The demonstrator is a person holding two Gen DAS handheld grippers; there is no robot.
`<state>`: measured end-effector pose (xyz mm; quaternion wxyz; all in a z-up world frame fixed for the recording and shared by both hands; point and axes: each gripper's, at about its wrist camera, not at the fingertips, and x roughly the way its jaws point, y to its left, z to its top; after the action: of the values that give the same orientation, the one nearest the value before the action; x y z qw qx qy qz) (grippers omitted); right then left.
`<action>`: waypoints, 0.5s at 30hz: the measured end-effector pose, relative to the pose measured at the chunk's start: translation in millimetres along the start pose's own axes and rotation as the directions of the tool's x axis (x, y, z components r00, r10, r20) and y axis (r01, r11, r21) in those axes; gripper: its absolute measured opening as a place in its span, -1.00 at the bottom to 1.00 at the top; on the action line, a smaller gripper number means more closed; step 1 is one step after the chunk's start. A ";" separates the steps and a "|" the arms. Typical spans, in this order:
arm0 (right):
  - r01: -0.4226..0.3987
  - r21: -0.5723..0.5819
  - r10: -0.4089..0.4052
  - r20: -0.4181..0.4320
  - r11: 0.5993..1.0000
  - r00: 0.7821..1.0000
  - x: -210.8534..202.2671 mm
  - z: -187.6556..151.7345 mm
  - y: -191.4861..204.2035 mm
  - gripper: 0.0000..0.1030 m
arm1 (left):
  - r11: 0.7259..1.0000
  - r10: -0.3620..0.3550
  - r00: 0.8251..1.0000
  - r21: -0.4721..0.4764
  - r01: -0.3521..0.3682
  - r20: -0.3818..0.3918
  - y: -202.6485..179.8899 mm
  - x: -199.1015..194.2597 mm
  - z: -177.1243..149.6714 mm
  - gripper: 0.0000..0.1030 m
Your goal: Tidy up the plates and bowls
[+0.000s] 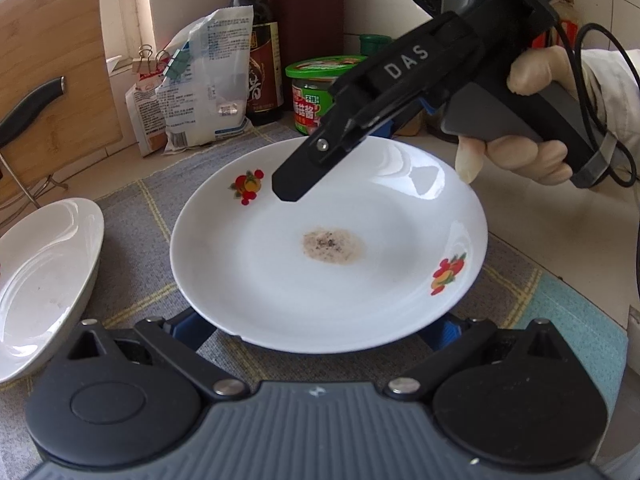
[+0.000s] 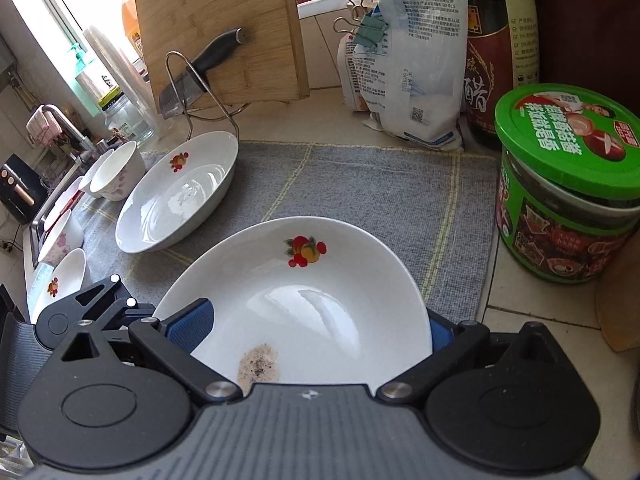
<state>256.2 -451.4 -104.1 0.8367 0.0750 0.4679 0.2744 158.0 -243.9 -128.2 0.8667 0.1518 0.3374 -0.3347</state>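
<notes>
On the grey woven mat [image 2: 360,184], a white plate [image 1: 328,248] with little fruit decals and a gritty brown smudge in the middle is sitting between both grippers. The left gripper [image 1: 320,330] is spreading its blue pads [image 1: 190,332] either side of the near rim, but the plate is covering the tips, so can't tell if they're actually touching it. The right gripper [image 2: 308,326] is doing the same from the far side, fingers wide apart around the rim, and its black body is blocking part of the plate in the left view. A gloved hand [image 1: 520,152] is gripping its handle. A second glossy plate [image 2: 178,194] is lying just beside, with small floral bowls [image 2: 118,178] past it. A green-lidded jar [image 2: 568,196], a clipped bag [image 2: 416,64] and a dark bottle [image 2: 500,52] are crowding the back.
</notes>
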 end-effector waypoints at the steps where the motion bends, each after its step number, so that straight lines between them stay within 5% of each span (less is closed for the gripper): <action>1: -0.001 0.001 0.001 0.002 1.000 1.000 0.4 0.2 -0.4 1.00 | 1.000 0.001 1.000 -0.002 -0.001 0.000 0.6 0.6 -0.2 0.99; 15: 0.024 -0.020 -0.024 0.003 1.000 1.000 5.3 1.9 -2.8 1.00 | 1.000 0.010 1.000 0.010 -0.010 -0.003 4.1 6.9 3.0 0.99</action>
<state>261.1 -450.7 -108.0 0.8414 0.0615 0.4648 0.2688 166.0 -245.7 -130.6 0.8671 0.1584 0.3363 -0.3316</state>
